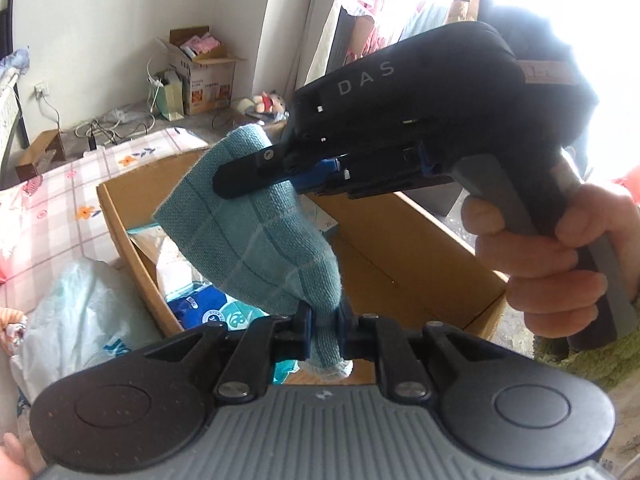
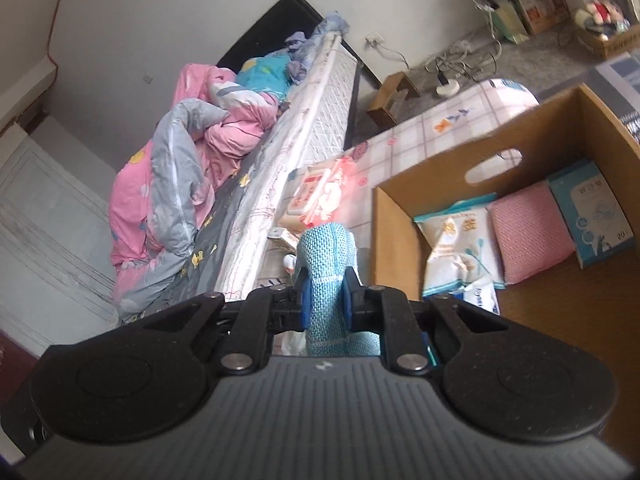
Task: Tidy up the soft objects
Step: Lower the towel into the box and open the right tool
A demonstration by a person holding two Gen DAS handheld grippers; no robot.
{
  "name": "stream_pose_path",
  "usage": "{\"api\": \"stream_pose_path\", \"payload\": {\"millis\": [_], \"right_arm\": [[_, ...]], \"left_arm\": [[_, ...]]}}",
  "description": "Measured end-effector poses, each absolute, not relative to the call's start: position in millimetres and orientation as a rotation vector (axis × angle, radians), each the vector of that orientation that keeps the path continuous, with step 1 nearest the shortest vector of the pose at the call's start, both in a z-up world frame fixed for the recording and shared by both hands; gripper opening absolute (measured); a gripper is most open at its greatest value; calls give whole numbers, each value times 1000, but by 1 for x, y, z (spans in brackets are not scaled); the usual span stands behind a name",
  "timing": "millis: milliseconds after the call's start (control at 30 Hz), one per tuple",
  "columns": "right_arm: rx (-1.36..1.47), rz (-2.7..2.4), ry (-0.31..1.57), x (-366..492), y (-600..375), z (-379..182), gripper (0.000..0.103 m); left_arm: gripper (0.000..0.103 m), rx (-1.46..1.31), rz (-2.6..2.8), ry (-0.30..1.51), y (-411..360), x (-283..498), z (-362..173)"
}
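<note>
A teal checked towel (image 1: 256, 232) hangs in the air over an open cardboard box (image 1: 420, 248). My left gripper (image 1: 325, 330) is shut on the towel's lower end. My right gripper (image 1: 240, 178) comes in from the right and is shut on the towel's upper end. In the right wrist view the towel (image 2: 326, 276) is pinched between my right gripper's (image 2: 326, 300) blue pads. The box (image 2: 560, 140) holds a pink cloth (image 2: 528, 232), a white wipes pack (image 2: 456, 248) and a blue carton (image 2: 596, 216).
The box stands on a pink checked floral sheet (image 1: 52, 208). A white plastic bag (image 1: 84, 320) lies left of the box. A bed with pink and grey quilts (image 2: 180, 184) is at the left. Cardboard boxes, cables and plush toys (image 1: 268, 102) sit on the floor by the wall.
</note>
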State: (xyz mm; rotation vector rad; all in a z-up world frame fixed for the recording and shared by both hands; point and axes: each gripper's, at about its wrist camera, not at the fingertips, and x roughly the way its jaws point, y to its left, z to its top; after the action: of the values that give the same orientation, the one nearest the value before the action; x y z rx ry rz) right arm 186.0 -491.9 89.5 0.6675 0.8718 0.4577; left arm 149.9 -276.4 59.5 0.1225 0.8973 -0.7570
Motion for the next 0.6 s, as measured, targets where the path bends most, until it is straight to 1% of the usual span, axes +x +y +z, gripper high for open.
{"api": "stream_pose_path", "payload": {"millis": [200,400,467,600], "right_arm": [[731,432,1025,228,-526,22,14],[609,327,1113,249,-532,-19,14],[545,291,1133,254,-531,-29,14],[433,258,1156,261,-524,-43,14]], "left_arm": [[12,186,-702,1027,-310,179,18],[13,242,-669,1095,-327,197,-11],[16,245,-672,1105,-331,199,-14],[24,251,-681,1103,-338,196,-18]]}}
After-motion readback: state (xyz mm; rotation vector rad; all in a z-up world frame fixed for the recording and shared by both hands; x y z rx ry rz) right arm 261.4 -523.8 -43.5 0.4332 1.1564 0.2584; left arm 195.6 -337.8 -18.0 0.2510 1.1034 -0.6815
